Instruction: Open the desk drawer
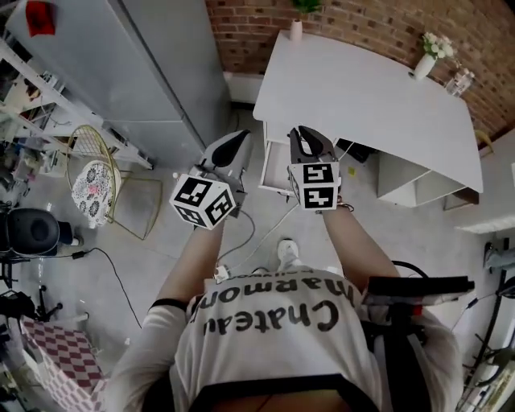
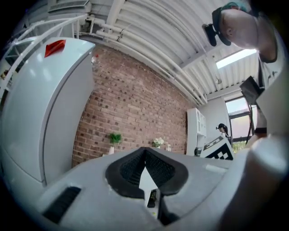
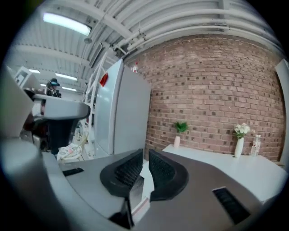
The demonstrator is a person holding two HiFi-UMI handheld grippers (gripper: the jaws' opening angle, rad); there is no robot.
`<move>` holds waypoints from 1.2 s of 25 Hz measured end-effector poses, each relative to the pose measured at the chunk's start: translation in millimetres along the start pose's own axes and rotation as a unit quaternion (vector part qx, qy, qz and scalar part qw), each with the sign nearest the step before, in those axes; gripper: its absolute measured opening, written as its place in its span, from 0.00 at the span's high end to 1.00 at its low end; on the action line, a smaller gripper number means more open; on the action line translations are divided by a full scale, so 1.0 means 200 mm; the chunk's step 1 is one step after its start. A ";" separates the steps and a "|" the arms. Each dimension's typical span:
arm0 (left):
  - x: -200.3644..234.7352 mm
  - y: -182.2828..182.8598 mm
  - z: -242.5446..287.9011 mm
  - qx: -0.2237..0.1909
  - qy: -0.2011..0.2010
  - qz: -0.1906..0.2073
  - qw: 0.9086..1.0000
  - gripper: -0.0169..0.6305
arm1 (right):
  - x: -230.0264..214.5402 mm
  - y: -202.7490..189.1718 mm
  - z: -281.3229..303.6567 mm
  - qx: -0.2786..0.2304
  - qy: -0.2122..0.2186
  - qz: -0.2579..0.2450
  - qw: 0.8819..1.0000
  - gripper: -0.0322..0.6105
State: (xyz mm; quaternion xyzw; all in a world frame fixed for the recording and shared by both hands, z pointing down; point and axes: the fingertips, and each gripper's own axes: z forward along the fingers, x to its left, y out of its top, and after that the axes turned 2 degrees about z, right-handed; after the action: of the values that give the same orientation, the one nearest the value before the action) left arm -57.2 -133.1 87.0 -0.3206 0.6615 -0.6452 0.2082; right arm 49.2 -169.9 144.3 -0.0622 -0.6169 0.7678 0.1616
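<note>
While both tools are held side by side at the centre of the head view, the left gripper (image 2: 145, 152) shows its black ribbed pads (image 2: 130, 170) meeting at the tips, with nothing caught between them; the right gripper (image 3: 145, 155) has its jaws standing slightly apart across a narrow gap, likewise empty. Each carries a marker cube (image 1: 203, 201) at its rear, nearest the person's forearms (image 1: 342, 233). Between the two grippers in the head view, just above the cubes, lies the drawer (image 1: 273, 167), a white box that projects beyond the near left edge of the white desk (image 1: 362, 105); neither gripper touches it. Along the desk's far edge, against the brick wall (image 1: 362, 28), stand a small green plant in a white vase (image 1: 296, 29) at top centre, and a vase of pale flowers (image 1: 425, 64) and a clear bottle (image 1: 459, 81) at upper right. A tall grey cabinet (image 1: 137, 72) fills the upper left, with a red object (image 1: 40, 16) on top. A gold wire chair (image 1: 96, 181) stands at mid left, and a black cable (image 1: 113, 269) trails over the grey floor (image 1: 153, 257) at lower left
</note>
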 end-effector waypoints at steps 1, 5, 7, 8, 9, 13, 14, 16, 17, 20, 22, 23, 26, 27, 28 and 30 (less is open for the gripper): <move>-0.01 0.10 0.00 -0.012 0.006 0.002 1.000 0.95 | 0.00 0.10 -0.03 -0.018 0.013 0.003 1.000 0.88; -0.07 0.41 -0.03 -0.050 0.021 0.000 0.999 0.95 | 0.00 0.46 -0.17 -0.056 0.039 -0.004 0.998 0.88; -0.12 0.53 -0.06 -0.068 0.019 -0.003 0.998 0.95 | -0.01 0.60 -0.25 -0.074 0.041 -0.009 0.996 0.88; -0.15 0.59 -0.07 -0.077 0.013 0.000 0.997 0.95 | -0.02 0.67 -0.29 -0.086 0.041 -0.006 0.995 0.89; -0.18 0.65 -0.08 -0.085 0.005 0.005 0.996 0.95 | -0.04 0.74 -0.33 -0.099 0.042 0.004 0.994 0.89; -0.30 0.87 -0.14 -0.115 -0.032 0.037 0.992 0.95 | -0.07 0.90 -0.47 -0.124 0.055 0.064 0.989 0.90; -0.33 0.90 -0.17 -0.120 -0.040 0.045 0.991 0.95 | -0.08 0.92 -0.50 -0.127 0.056 0.071 0.988 0.91; -0.39 0.91 -0.20 -0.123 -0.050 0.062 0.989 0.95 | -0.10 0.92 -0.56 -0.131 0.051 0.079 0.987 0.92; -0.41 0.90 -0.21 -0.120 -0.052 0.068 0.989 0.95 | -0.10 0.91 -0.58 -0.129 0.050 0.083 0.987 0.92; -0.43 0.80 -0.23 -0.095 -0.052 0.068 0.992 0.95 | -0.11 0.81 -0.61 -0.109 0.054 0.103 0.987 0.93; -0.42 0.71 -0.24 -0.076 -0.045 0.065 0.994 0.95 | -0.11 0.73 -0.62 -0.095 0.050 0.113 0.988 0.93; -0.40 0.66 -0.24 -0.065 -0.037 0.067 0.995 0.95 | -0.11 0.68 -0.62 -0.087 0.043 0.114 0.989 0.93; -0.33 0.50 -0.28 -0.028 -0.007 0.060 0.998 0.95 | -0.08 0.55 -0.63 -0.057 0.027 0.107 0.992 0.93; -0.31 0.45 -0.31 -0.019 0.000 0.050 0.999 0.95 | -0.06 0.52 -0.63 -0.047 0.026 0.102 0.993 0.93; -0.30 0.40 -0.33 -0.011 0.005 0.039 0.999 0.95 | -0.04 0.48 -0.64 -0.039 0.026 0.097 0.994 0.93; -0.28 0.32 -0.37 0.003 0.010 0.020 1.000 0.95 | -0.01 0.42 -0.65 -0.026 0.022 0.089 0.995 0.93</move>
State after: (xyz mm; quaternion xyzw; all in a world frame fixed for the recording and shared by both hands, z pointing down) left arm -77.7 -43.5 21.3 -0.3003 0.6680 -0.6458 0.2156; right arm 75.0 -66.1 33.4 -0.1382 -0.6250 0.7612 0.1043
